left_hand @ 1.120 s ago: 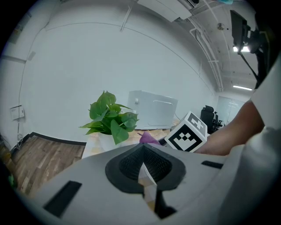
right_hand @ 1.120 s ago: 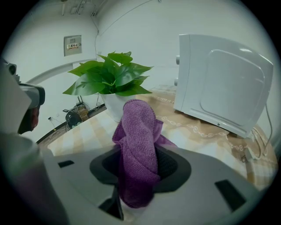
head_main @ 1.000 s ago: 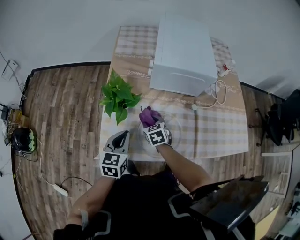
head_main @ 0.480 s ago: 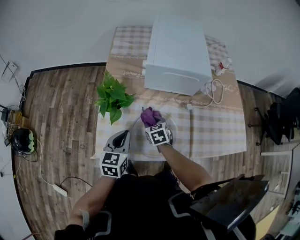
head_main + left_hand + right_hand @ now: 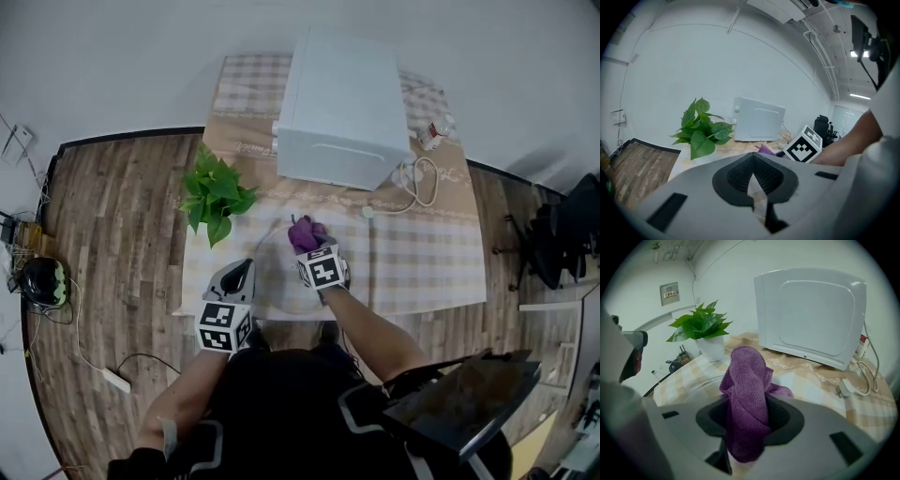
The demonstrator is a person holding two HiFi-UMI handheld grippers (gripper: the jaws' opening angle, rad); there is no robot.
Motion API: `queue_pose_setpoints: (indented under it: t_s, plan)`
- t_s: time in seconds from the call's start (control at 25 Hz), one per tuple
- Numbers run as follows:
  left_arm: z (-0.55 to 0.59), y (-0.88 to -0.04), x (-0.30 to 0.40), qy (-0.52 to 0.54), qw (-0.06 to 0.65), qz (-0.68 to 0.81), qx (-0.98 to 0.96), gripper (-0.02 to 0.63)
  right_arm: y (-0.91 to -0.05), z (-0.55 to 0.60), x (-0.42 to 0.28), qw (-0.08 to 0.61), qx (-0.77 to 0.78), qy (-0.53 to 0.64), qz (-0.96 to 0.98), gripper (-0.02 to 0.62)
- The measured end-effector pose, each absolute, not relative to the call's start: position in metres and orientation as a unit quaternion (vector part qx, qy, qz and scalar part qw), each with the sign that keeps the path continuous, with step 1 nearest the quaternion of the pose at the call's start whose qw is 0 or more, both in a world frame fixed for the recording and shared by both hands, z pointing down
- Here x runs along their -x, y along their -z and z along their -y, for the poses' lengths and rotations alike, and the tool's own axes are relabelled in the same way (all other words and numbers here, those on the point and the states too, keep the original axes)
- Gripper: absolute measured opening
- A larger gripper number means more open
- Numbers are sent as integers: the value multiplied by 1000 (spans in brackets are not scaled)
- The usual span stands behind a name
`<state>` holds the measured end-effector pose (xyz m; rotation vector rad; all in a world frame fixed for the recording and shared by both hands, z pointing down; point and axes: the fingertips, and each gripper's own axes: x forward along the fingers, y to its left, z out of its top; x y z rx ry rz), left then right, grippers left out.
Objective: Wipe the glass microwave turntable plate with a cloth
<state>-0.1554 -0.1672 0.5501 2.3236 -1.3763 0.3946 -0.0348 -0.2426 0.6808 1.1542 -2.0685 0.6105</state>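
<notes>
Near the table's front edge lies the clear round glass turntable plate (image 5: 277, 287). My right gripper (image 5: 310, 248) grasps a bunched purple cloth (image 5: 746, 399) over its far side. My left gripper (image 5: 751, 156), jaws pressed together, sits by its left rim. Farther off stand a leafy green potted plant (image 5: 216, 192) and a white microwave (image 5: 342, 108).

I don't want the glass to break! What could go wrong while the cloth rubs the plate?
The plate lies near the table's front edge, so a hard push from the right claw could slide it off. The bunched cloth might slip out of the claw, and then the bare claw could scrape the glass.
</notes>
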Motion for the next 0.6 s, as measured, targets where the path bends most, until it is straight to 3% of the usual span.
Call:
queue_pose_setpoints:
  t_s: [0.6]
  plan:
    - [160,-547,136,-131,207,521,-818,3,-682,232,-29,366,-464,-221,776,173]
